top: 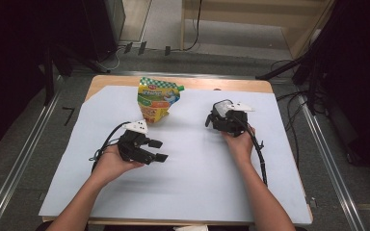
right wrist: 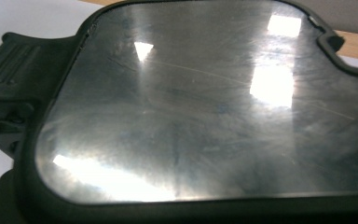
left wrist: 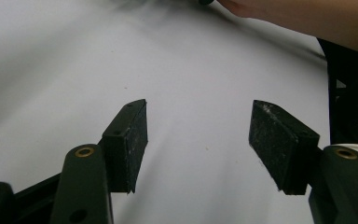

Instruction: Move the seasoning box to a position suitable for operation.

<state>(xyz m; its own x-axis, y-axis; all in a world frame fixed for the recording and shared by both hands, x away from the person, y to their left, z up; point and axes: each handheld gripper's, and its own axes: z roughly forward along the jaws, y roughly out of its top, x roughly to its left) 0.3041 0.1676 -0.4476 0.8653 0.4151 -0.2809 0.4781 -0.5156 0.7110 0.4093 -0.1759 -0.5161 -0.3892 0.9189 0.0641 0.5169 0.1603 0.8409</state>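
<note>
1. A person at a worktop (top: 250,86) covered by a pale sheet (top: 192,163) holds a pair of tongs in each hand.
2. A green and yellow pouch (top: 157,99) stands upright near the far edge of the sheet, left of centre, sealed; its contents cannot be seen.
3. The left tongs (top: 158,150) rest low on the sheet in front of the pouch, a little to its left and apart from it, pointing toward the middle of the worktop. Their jaws stand released, with bare sheet between the pads (left wrist: 131,144).
4. The right tongs (top: 211,120) sit on the right half of the sheet, level with the pouch's foot and well apart from it.
5. The right gripper view looks onto a scratched, glossy dark panel (right wrist: 196,107) with a black rim; whether those jaws are released or clenched cannot be told.
6. Open sheet lies between the two hands and along the near edge.
</note>
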